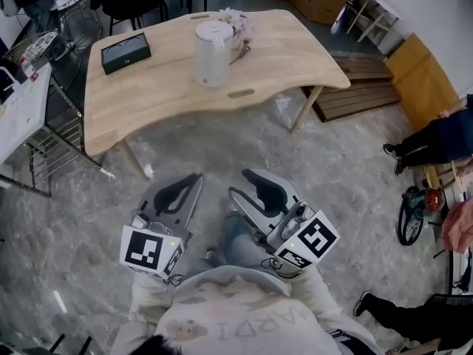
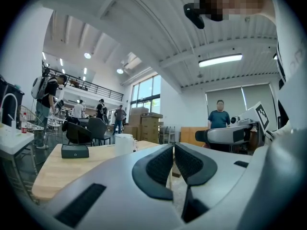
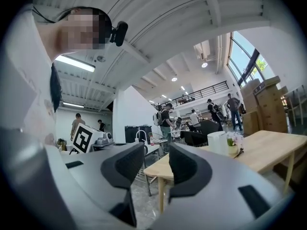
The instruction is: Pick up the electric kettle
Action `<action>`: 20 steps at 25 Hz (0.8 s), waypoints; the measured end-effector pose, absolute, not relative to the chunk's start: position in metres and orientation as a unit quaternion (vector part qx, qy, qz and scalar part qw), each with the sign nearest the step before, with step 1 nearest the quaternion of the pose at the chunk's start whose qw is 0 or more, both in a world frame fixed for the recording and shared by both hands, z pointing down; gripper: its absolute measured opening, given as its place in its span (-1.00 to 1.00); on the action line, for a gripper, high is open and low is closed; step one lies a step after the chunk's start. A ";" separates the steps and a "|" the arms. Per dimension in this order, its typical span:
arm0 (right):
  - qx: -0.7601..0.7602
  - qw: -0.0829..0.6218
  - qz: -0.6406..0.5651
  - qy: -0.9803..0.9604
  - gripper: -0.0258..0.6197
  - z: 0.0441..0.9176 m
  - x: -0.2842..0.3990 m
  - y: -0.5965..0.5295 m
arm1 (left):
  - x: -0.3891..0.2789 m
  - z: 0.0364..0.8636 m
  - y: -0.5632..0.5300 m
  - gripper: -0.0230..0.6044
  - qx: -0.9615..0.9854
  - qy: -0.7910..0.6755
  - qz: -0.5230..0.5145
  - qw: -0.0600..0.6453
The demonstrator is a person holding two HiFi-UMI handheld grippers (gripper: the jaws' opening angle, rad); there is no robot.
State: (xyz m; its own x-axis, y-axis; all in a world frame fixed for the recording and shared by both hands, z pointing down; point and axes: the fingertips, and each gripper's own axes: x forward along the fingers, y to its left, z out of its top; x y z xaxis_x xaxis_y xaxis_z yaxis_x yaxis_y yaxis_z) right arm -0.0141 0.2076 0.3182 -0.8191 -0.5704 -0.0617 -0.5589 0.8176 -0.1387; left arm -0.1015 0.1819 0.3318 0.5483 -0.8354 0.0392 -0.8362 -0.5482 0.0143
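my left gripper [image 1: 194, 180] and right gripper [image 1: 247, 191] hang low in front of me, side by side over the grey stone floor [image 1: 355, 198]. the electric kettle [image 1: 212, 53] is well apart from both, ahead of them on the wooden table [image 1: 288, 58]. neither gripper touches it, and the table edge and a stretch of bare floor lie between us.

in the left gripper view my left jaws stand closed, the dark pads almost meeting with only a thin slit between them and nothing held. the kettle shows small beyond them, a little to the left of the tips. in the right gripper view my right jaws stand apart with nothing between them, and the kettle sits off to the right of the tips on the tabletop.

the kettle is white and roughly cylindrical, standing upright with its lid on, near the middle of the table. a small bunch of pale flowers [image 1: 238, 22] lies just beside it on the far right side. a black box [image 1: 126, 52] rests to its left, apart from it.
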 end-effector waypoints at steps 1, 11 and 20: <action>-0.294 0.051 -0.056 0.953 -0.45 0.319 -0.013 0.197 | -0.100 0.332 0.173 -0.22 0.879 -0.476 0.015 0.015; -0.255 0.062 -0.046 0.964 -0.45 0.306 0.010 0.066 | -0.076 0.316 0.052 -0.22 0.863 -0.504 0.021 -0.001; -0.225 0.068 -0.050 0.971 -0.45 0.300 0.039 -0.033 | -0.043 0.309 -0.045 -0.22 0.854 -0.520 0.027 -0.007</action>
State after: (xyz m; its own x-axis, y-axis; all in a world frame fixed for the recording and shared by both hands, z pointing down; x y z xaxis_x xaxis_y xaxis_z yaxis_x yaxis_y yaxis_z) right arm 0.0388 -0.0332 0.2996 -0.8897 -0.4431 -0.1103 -0.4295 0.8940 -0.1276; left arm -0.0434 -0.0452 0.3085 0.4573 -0.8884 0.0400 -0.8877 -0.4587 -0.0398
